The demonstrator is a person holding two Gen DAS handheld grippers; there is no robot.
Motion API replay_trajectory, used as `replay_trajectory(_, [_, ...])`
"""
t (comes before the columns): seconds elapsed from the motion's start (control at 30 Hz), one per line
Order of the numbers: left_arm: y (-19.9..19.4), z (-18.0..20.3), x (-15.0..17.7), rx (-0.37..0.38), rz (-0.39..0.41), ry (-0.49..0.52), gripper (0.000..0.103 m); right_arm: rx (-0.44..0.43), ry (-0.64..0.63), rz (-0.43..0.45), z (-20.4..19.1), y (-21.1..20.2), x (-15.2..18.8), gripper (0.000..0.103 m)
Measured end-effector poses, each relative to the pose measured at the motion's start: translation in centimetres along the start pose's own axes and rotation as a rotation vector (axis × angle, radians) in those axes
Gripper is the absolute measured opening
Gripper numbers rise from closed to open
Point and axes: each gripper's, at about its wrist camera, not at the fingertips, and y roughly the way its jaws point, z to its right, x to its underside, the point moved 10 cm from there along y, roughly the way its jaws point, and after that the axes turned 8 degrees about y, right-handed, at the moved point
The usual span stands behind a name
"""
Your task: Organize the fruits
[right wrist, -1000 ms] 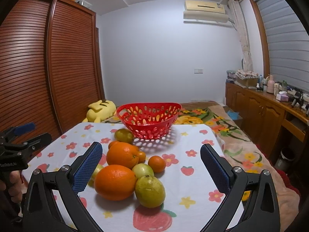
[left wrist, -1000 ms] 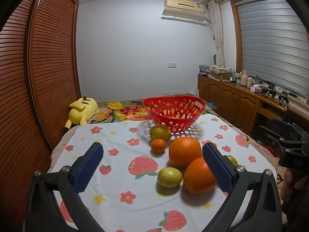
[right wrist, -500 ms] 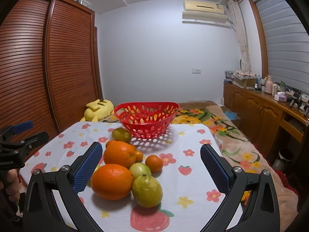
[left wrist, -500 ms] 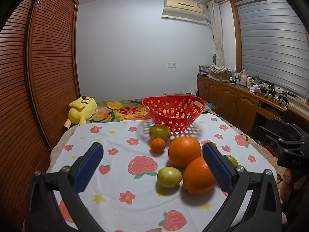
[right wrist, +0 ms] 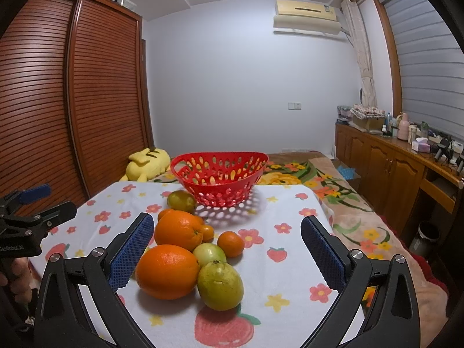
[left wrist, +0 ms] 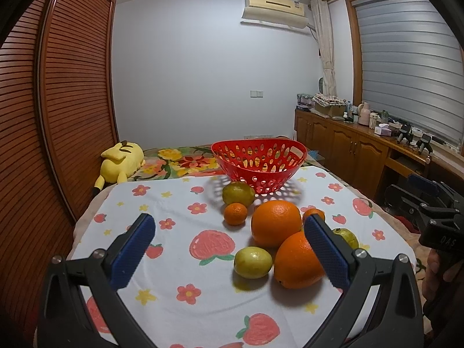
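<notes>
A red perforated basket stands empty at the far end of the table. In front of it lies a cluster of fruit: two large oranges, a small mandarin, a yellow-green lemon and a darker green-yellow fruit. In the right wrist view a green guava and an orange lie nearest. My left gripper is open and empty, short of the lemon. My right gripper is open and empty, just before the guava.
The table wears a white cloth with strawberry and flower prints. A yellow plush toy lies on the bed behind. A wooden wardrobe is on the left, a wooden sideboard on the right.
Both grippers have crept slightly forward toward the fruit. Their jaws stay open. No fruit has moved.
</notes>
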Motion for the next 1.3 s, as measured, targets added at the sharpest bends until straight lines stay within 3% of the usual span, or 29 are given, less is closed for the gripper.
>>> replay_trajectory(0.87, [1.2,0.0,1.7,0.019,-0.035,-0.006,0.103,-0.007,-0.006,-0.049,0.3,0.9,1.5,0.103])
replay_trajectory(1.3, [3.4,1.4,4.1,0.109,-0.108,-0.001,0.103,-0.003,-0.002,-0.147,1.6,2.8,4.7,0.103])
